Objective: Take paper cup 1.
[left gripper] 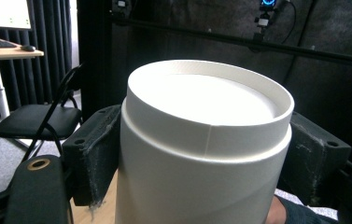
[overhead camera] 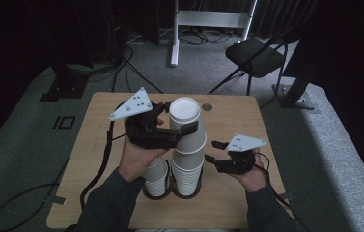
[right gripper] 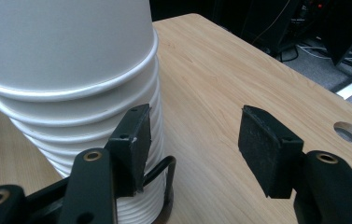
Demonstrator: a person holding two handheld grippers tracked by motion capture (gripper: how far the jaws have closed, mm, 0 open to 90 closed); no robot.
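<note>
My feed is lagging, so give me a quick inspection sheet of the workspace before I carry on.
Surface: wooden table, round hole near far edge.
Job's things: tall stack of white paper cups and shorter stack, upside down in a black wire holder; top cup held above the tall stack.
Clutter: nothing seen.
Grippers: left gripper shut on top cup; right gripper open, beside the tall stack.
Cables: black cable trails off table's left; more on floor.
Surroundings: folding chair, grey carpet, dark curtains.
</note>
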